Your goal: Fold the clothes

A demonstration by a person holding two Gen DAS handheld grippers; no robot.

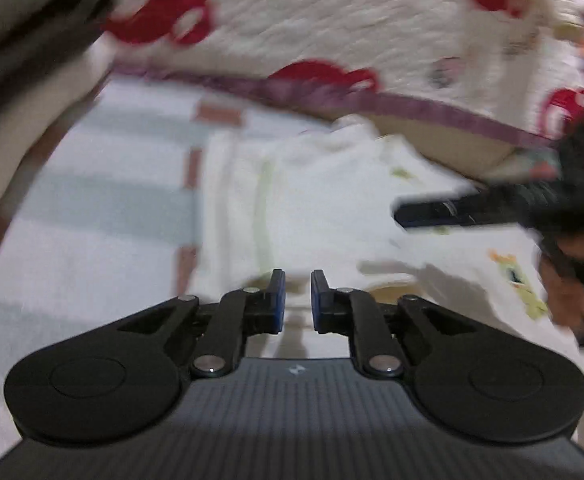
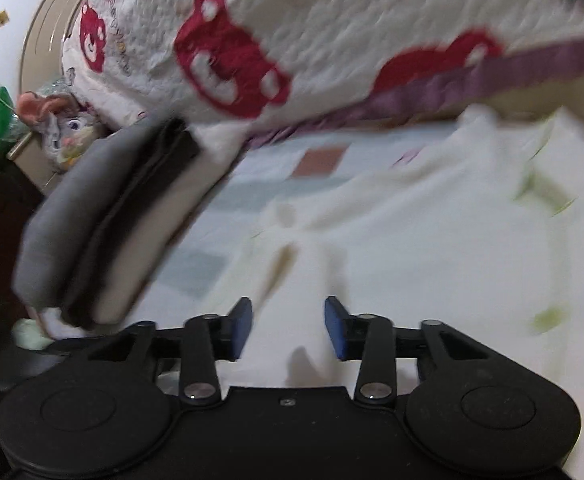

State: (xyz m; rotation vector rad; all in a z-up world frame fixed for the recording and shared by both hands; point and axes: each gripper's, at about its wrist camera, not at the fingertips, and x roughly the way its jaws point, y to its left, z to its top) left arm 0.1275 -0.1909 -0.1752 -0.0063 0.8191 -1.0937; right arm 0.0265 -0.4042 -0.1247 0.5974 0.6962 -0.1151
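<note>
We took the white garment (image 1: 312, 200) as our landmark; it lay spread on the checked bed sheet (image 1: 91, 208), crumpled in soft ridges, partly gathered rather than flat, and blur kept us from telling how many folds it already carried. To its left, in the right wrist view, a stack of folded clothes (image 2: 107, 232) in grey, black and cream lay on the sheet, likely set aside to keep the working patch free. Behind the garment a quilt with red bears (image 1: 332, 12) hung along the bed's far side. Our left gripper (image 1: 295, 300) hovered at the garment's near edge, jaws parted by a narrow gap, nothing between them. Our right gripper (image 2: 288, 328) sat low over the garment, jaws released wider and likewise empty; in the left view it reached in from the garment's right, a hand (image 1: 572, 280) behind it. We saw no containers, beyond a blurred toy heap (image 2: 63, 128) far left of the garment.
</note>
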